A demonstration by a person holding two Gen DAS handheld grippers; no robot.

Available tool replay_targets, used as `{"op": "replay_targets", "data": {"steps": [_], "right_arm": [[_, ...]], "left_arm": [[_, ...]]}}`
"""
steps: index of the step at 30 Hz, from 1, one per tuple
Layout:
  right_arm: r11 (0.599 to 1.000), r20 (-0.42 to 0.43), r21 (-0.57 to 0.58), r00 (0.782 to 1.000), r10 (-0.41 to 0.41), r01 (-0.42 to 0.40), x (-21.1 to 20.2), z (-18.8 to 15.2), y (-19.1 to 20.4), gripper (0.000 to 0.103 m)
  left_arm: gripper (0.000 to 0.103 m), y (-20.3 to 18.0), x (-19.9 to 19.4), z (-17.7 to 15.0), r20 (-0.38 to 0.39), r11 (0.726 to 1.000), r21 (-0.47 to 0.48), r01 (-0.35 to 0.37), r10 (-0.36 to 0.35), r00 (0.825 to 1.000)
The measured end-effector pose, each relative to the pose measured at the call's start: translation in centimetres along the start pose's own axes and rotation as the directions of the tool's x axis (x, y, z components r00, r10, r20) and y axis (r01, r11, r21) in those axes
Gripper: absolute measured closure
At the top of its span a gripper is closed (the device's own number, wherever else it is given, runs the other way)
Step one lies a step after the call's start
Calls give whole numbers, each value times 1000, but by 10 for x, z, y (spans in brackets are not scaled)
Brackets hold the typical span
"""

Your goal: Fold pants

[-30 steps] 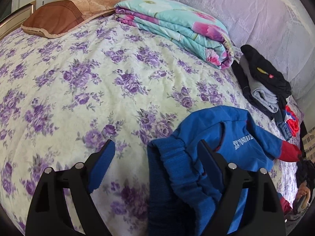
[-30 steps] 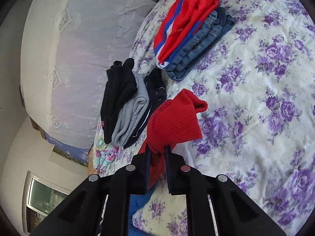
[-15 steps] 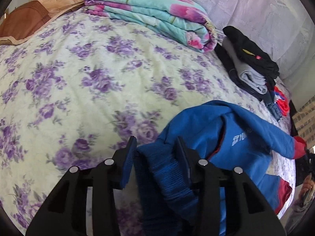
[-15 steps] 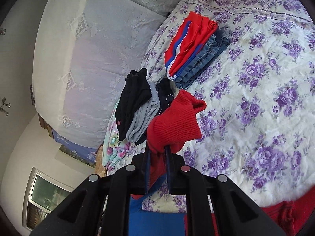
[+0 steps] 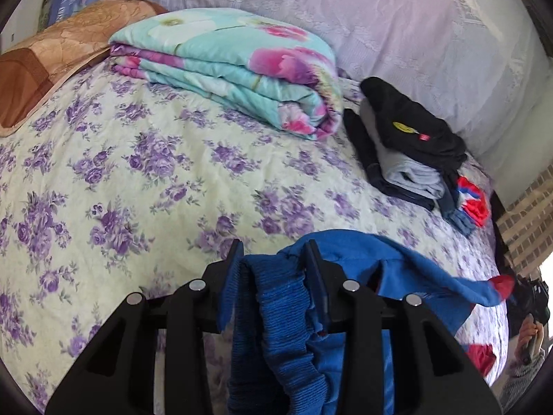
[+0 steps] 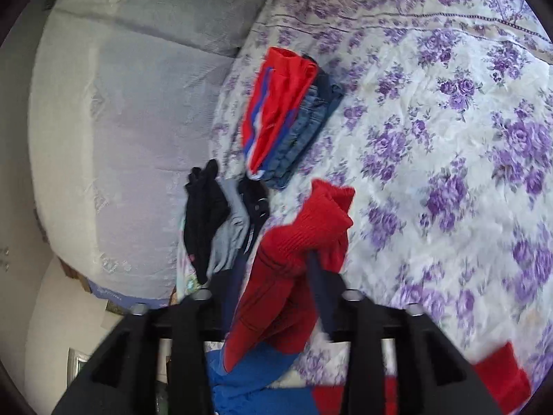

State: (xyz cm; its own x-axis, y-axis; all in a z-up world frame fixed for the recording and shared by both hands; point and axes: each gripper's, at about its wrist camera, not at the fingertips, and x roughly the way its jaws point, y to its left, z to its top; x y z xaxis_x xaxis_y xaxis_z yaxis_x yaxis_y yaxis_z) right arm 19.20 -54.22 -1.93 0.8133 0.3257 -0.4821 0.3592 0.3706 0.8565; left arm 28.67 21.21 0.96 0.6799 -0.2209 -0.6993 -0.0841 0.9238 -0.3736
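Soft, floppy blue-and-red knit pants (image 5: 349,269): left gripper (image 5: 273,259) pinches the ribbed blue waistband (image 5: 276,304), right gripper (image 6: 276,269) clamps the red cuff (image 6: 311,224).

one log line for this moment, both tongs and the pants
left tongs: shut on blue waistband | right tongs: shut on red cuff | pants: lifted over bed, unfolded

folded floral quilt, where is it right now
In the left wrist view the folded floral quilt lies at the far end of the bed, between the brown pillow on its left and the dark folded clothes on its right.
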Motion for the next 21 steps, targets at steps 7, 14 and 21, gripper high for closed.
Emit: {"op": "replay_targets", "data": {"steps": [7,14,21], "right_arm": [[979,-90,-205,996,-20,1,28,-25,9,35],[964,-287,-247,958,27,-102,90,-60,30,35],[982,-174,-186,983,-54,21,122,-6,2,41]], "left_arm": [[67,14,13,-13,-26,998,-57,-17,15,1000],[67,13,21,-12,-42,997,-63,-54,52,998],[66,20,20,-13,-50,995,-96,-39,35,998]]}}
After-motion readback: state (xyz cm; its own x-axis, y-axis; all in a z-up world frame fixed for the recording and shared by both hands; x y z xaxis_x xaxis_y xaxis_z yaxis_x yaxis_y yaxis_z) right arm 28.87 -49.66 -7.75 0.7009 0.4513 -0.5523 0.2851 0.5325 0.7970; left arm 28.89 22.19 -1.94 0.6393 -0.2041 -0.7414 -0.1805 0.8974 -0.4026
